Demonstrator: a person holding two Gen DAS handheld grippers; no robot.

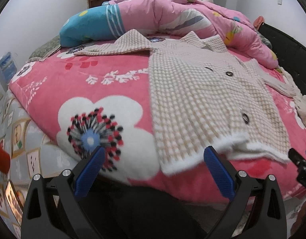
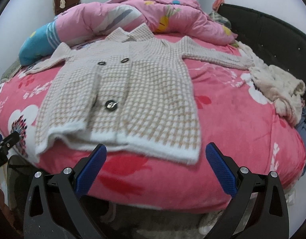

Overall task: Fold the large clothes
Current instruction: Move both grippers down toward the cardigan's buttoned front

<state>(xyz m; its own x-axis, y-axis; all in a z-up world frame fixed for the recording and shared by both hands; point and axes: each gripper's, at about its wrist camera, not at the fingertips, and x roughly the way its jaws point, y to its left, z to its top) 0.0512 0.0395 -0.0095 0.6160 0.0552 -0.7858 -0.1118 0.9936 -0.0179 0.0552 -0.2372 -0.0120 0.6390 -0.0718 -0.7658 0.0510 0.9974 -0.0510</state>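
A beige-and-white checked knit coat (image 1: 194,99) (image 2: 133,91) with dark buttons lies flat on the pink flowered bed, sleeves spread out to both sides and its white hem toward me. My left gripper (image 1: 153,151) is open, hovering just before the hem's left corner with nothing between its blue pads. My right gripper (image 2: 155,149) is also open, just short of the hem's middle and right part, holding nothing. The right gripper's tip (image 1: 298,159) shows at the right edge of the left wrist view; the left gripper (image 2: 5,141) shows at the left edge of the right wrist view.
A rumpled pink quilt (image 1: 172,14) (image 2: 153,14) and a blue pillow (image 1: 89,27) lie behind the coat. A cream fluffy garment (image 2: 276,85) sits at the bed's right, by a black headboard (image 2: 272,35). The pink blanket (image 1: 73,83) is bare left of the coat.
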